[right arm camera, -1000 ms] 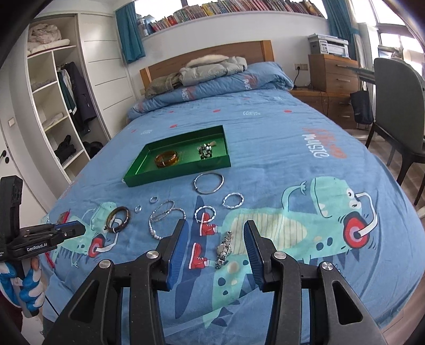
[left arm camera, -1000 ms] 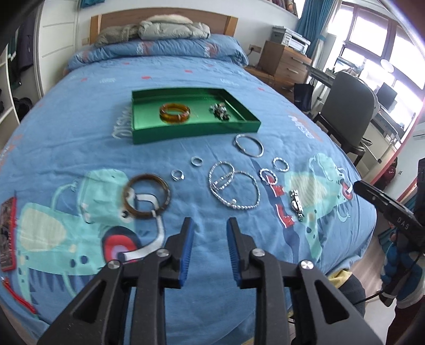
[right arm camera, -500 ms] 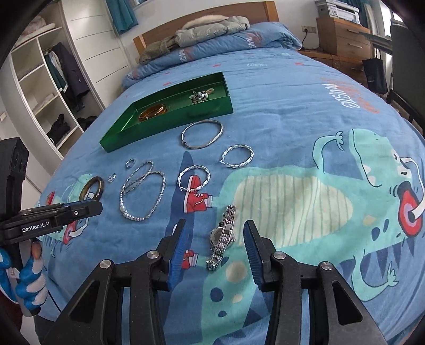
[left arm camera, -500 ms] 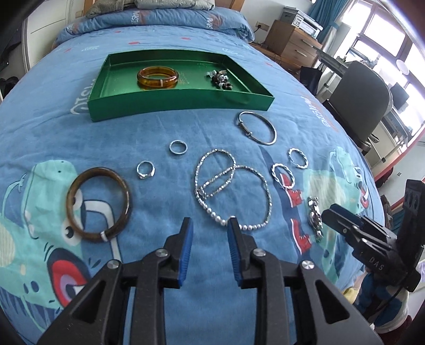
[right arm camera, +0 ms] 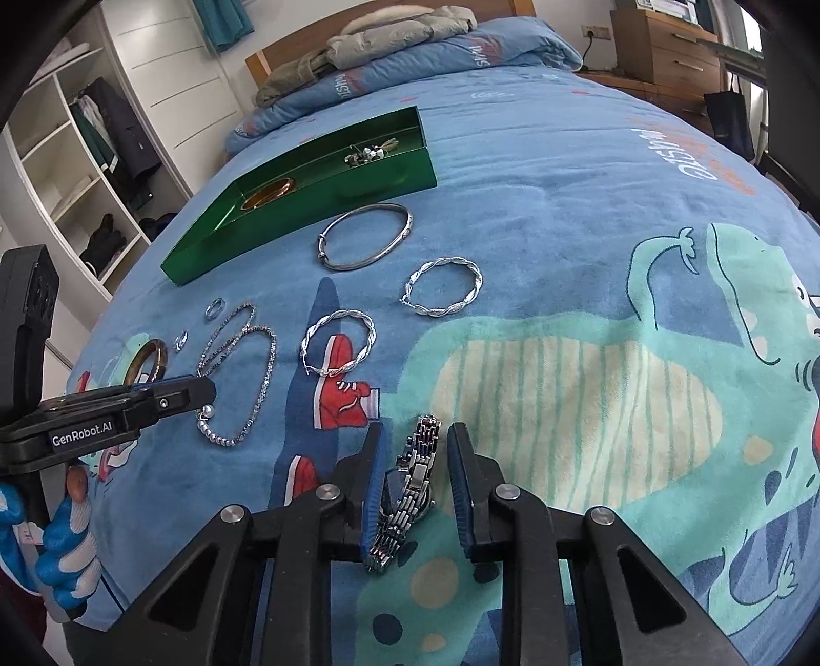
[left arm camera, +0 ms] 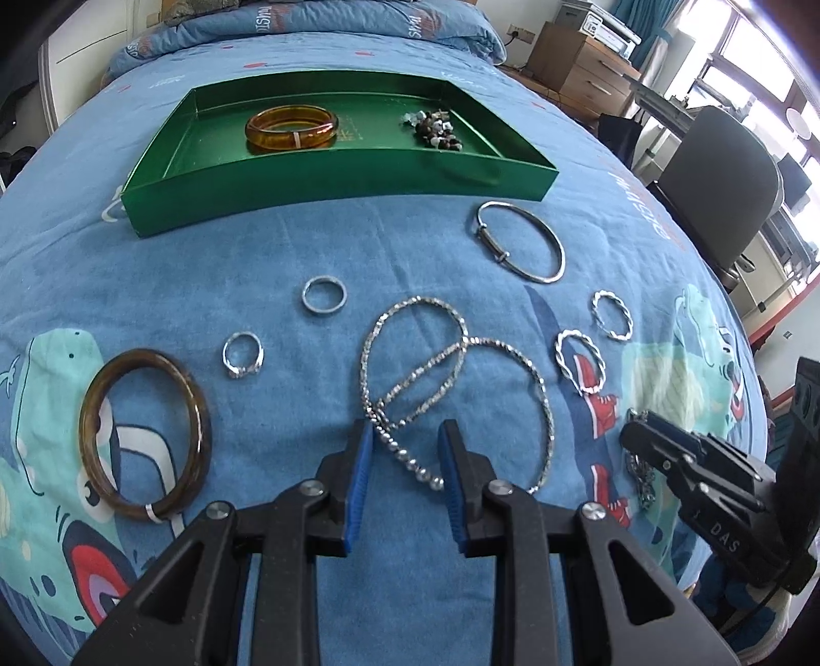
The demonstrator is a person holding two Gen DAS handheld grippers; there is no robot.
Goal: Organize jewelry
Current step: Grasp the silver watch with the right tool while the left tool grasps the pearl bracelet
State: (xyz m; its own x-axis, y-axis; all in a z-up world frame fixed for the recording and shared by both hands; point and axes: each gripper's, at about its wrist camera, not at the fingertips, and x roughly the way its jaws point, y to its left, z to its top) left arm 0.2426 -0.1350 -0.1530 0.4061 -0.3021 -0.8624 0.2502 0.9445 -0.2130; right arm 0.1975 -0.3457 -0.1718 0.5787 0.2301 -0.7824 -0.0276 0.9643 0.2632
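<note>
My left gripper [left arm camera: 407, 445] hangs low over the blue bedspread, jaws apart, with the pearl end of a silver necklace [left arm camera: 451, 369] lying between its pads untouched. My right gripper [right arm camera: 416, 451] straddles a silver link watch [right arm camera: 417, 471]. Its jaws are closing, and a gap still shows at the right pad. Further up the bed stands a green tray [left arm camera: 333, 174] holding an amber bangle [left arm camera: 292, 125] and a bead cluster [left arm camera: 435, 130]. Loose on the cover lie a brown bangle [left arm camera: 146, 430], two rings [left arm camera: 324, 294], a silver bangle [left arm camera: 523, 241] and two twisted hoops [left arm camera: 612, 315].
A folded jacket [right arm camera: 389, 30] and pillows lie by the headboard. An open wardrobe [right arm camera: 92, 169] stands to the left of the bed, a grey chair [left arm camera: 717, 169] and a wooden dresser [left arm camera: 579, 56] to the right. A blue-gloved hand [right arm camera: 66, 538] holds the left gripper.
Both grippers have sunk toward the bedspread and moved forward. The left now straddles the necklace's pearl end. The right jaws have narrowed around the watch.
</note>
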